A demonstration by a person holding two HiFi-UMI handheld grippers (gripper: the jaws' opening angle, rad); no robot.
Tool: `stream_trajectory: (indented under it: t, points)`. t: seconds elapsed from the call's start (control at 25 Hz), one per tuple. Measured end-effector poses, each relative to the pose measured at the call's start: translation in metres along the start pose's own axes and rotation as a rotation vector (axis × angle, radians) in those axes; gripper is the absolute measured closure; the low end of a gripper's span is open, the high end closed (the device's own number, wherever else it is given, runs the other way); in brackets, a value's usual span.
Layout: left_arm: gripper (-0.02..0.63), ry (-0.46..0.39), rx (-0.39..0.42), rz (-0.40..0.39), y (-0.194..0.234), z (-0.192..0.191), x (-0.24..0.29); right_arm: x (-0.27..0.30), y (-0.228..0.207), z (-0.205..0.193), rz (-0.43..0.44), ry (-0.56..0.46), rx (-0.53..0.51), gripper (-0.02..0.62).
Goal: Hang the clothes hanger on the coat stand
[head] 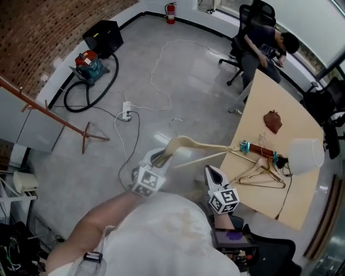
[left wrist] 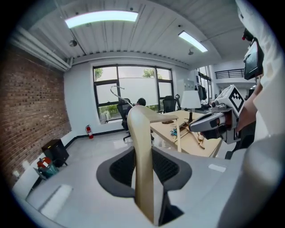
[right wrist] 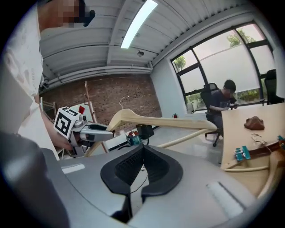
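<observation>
Pinching the wooden hanger's (head: 204,144) end, the left gripper (head: 161,158) frees it for the far-left coat stand (head: 67,122); right gripper (head: 210,171) pressed together, empty.

The left gripper (left wrist: 146,167) clamps a pale wooden clothes hanger (left wrist: 140,133) upright between its pads; the right gripper (left wrist: 199,126) hovers nearby.

Person (head: 264,40): sitting in an office chair (head: 249,13) beside the table (head: 280,91).
Fire extinguisher (head: 170,12): standing against the far wall.
Power strip (head: 126,111): lying on the floor — white cable (head: 151,81) trailing off.
</observation>
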State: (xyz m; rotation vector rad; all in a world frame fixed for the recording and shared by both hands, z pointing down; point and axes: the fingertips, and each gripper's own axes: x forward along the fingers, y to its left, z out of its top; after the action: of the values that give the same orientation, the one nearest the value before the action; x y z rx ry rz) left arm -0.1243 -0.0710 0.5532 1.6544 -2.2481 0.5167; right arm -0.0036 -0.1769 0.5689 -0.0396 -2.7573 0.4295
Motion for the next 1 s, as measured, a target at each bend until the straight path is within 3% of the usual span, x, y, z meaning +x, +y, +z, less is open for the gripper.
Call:
stream_trajectory:
  t: [0.16,0.36,0.56,1.0]
  points:
    - [0.497,-0.003,-0.073,0.118,0.054,-0.025,-0.04,0.055,0.038,0.006,0.097,0.034,-0.032,0.583]
    - [0.497,0.005,-0.103,0.224,0.11,-0.062,-0.086,0.119,0.09,0.016,0.203,0.06,-0.078,0.581]
    - [0.497,0.019,-0.212,0.349,0.163,-0.097,-0.135,0.18,0.16,0.029,0.359,0.09,-0.146,0.581]
    - [0.497,0.056,-0.304,0.577,0.251,-0.129,-0.182,0.302,0.246,0.051,0.655,0.166,-0.244,0.583]
